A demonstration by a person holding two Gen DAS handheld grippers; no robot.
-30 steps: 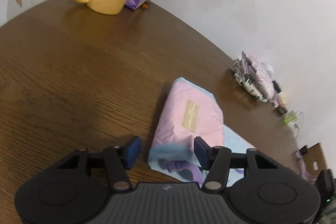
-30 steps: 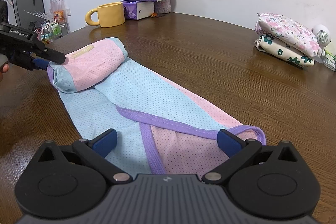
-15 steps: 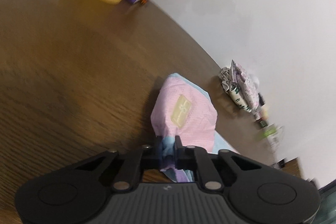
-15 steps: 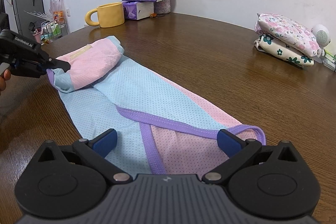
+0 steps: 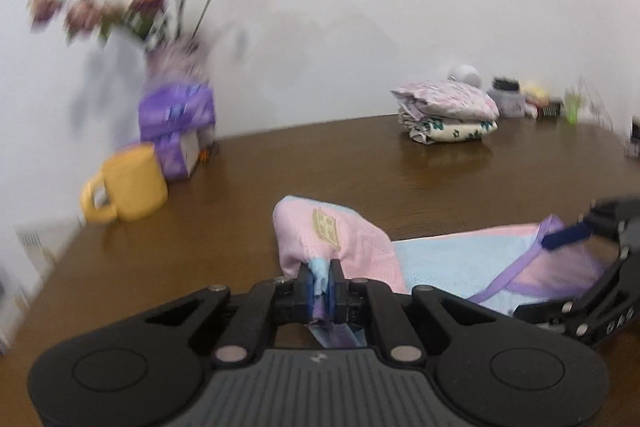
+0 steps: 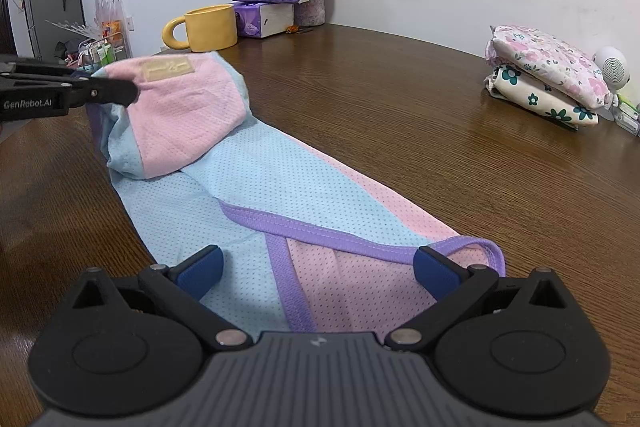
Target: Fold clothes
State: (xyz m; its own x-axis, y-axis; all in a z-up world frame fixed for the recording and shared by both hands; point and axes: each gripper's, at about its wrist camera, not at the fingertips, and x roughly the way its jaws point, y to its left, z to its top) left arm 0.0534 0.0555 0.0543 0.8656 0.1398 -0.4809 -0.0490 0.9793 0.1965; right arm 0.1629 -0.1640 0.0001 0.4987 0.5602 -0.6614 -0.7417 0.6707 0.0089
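My left jaws are shut on the folded end of the garment [image 6: 248, 187] — pink panel lifted off the counter [image 6: 400, 115]. The left gripper [image 5: 321, 283] grips at the garment's far end; the right gripper [image 6: 316, 265] stands wide, straddling the near purple-trimmed end, gripping nothing. The garment's long axis runs straight between my two grippers. Judged next move: carry the left end along that axis toward the right.
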